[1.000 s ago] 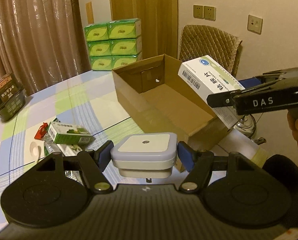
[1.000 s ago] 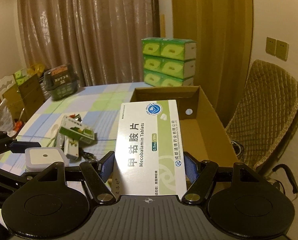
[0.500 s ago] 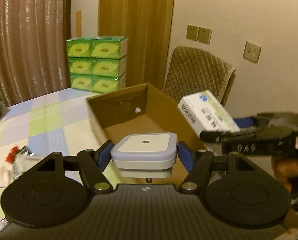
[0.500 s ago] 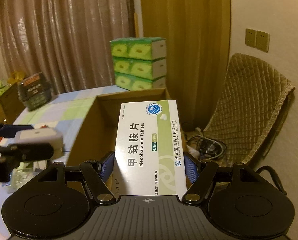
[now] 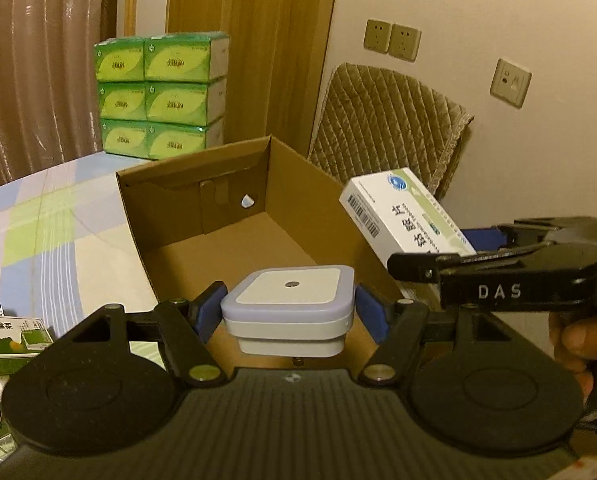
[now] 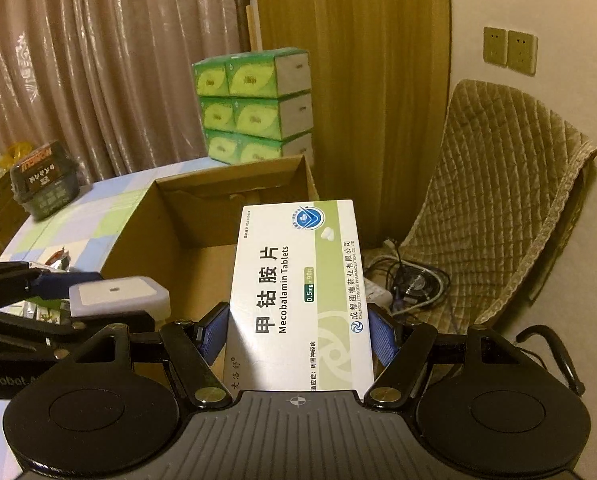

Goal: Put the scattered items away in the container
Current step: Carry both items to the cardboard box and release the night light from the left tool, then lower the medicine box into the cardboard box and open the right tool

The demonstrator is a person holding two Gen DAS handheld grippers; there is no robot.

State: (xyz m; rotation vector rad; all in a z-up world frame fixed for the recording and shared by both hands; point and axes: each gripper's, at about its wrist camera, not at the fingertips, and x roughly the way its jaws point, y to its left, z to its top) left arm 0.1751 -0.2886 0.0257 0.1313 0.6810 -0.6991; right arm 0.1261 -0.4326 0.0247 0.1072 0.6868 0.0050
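My left gripper (image 5: 290,310) is shut on a white square night light (image 5: 288,300), held over the near end of the open cardboard box (image 5: 202,216). My right gripper (image 6: 296,334) is shut on a white and green tablet box (image 6: 302,292) labelled Mecobalamin Tablets, held above the box's right wall (image 6: 234,196). In the left wrist view the tablet box (image 5: 402,216) hangs at the right, with the right gripper's black finger and a person's hand behind it. In the right wrist view the night light (image 6: 116,294) and the left gripper show at the left. The cardboard box's floor looks bare.
Green and white packets (image 5: 6,328) lie on the checked tablecloth (image 5: 50,216) left of the box. Stacked green tissue boxes (image 5: 158,96) stand behind it. A quilted chair (image 6: 498,208) and cables (image 6: 410,284) are to the right, a dark basket (image 6: 44,184) at far left.
Both grippers moved forward and right towards the cardboard box with their loads. The scattered packets slid to the left edge of the left wrist view, and the box's inside now fills its middle.
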